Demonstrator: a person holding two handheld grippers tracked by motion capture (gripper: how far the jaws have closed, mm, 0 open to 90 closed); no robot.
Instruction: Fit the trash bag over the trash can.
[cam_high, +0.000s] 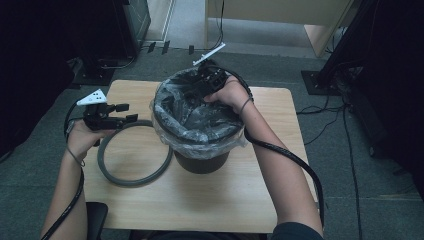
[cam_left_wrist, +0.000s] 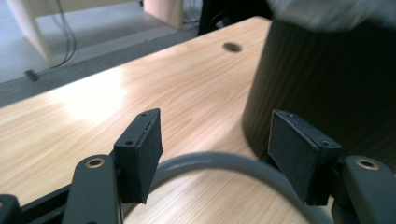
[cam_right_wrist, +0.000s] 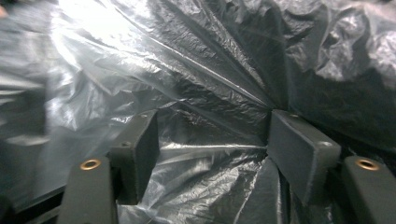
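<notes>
Bin (cam_high: 202, 160) sits mid-frame on the wooden surface (cam_high: 210, 200) in the high view, clear plastic liner (cam_high: 195, 122) draped inside and folded over the rim. Grey ring (cam_high: 132, 181) lies flat on the surface at centre-left, touching the bin's base — likely the band that clamps the liner to the rim, parked within reach until the liner is seated.

Right claw (cam_high: 204, 80) is at the far rim of the bin, upper centre of frame, tipped down into the liner. Right gripper view: jaws spread, crinkled liner (cam_right_wrist: 210, 135) behind and between them, pads not pressing on it. My read: it's pushing or arranging the liner down into the bin, not pulling it.

Left claw (cam_high: 125, 112) is at centre-left, above the ring's far arc. Left gripper view: jaws spread, straddling the ring (cam_left_wrist: 219, 161), no pinch yet. Looks lined up for a pickup.

Surface: light wood, small hole (cam_left_wrist: 232, 46) near the far edge, otherwise bare. Room: grey carpet, loose cables on the floor, dark equipment stands left and right, pale furniture at the top of the frame.
</notes>
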